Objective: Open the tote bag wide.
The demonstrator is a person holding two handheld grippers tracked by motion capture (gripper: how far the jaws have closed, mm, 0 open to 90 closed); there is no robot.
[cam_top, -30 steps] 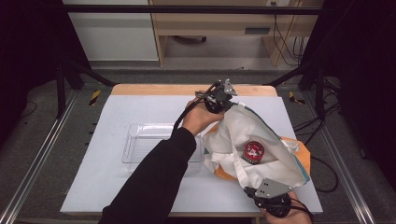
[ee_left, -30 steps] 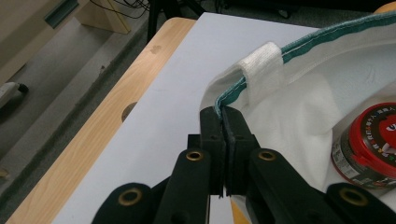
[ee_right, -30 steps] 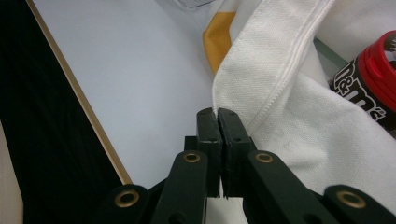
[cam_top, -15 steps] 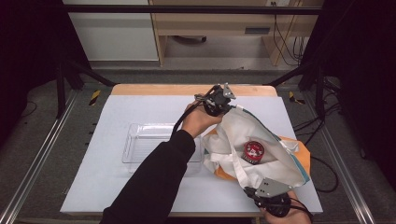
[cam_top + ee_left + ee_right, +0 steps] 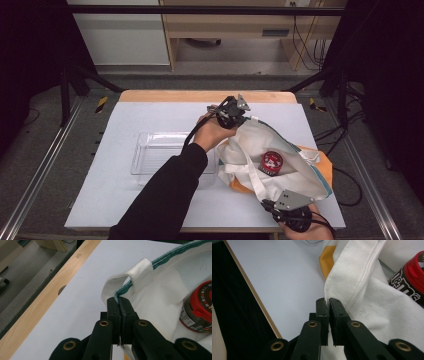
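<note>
A white cloth bag (image 5: 295, 172) with teal trim and an orange underside lies on the right of the table, its mouth held open. Inside rests a red-lidded jar (image 5: 272, 161), seen too in the left gripper view (image 5: 200, 307) and the right gripper view (image 5: 410, 275). My left gripper (image 5: 238, 120) is at the bag's far rim, shut on the teal-edged hem (image 5: 120, 291) beside a strap loop. My right gripper (image 5: 272, 204) sits at the near rim. Its jaws (image 5: 326, 301) have just been opening a little, but they still pinch the white fabric edge (image 5: 352, 277).
A clear plastic tray (image 5: 150, 155) lies left of the bag, partly under the left forearm. The white tabletop (image 5: 150, 115) has a wooden far edge (image 5: 200, 96). The right hand hangs at the table's near edge. Dark floor, rails and cables surround the table.
The left gripper has shifted slightly along with the bag's far rim. The right gripper stays where it was, and the jar has not moved.
</note>
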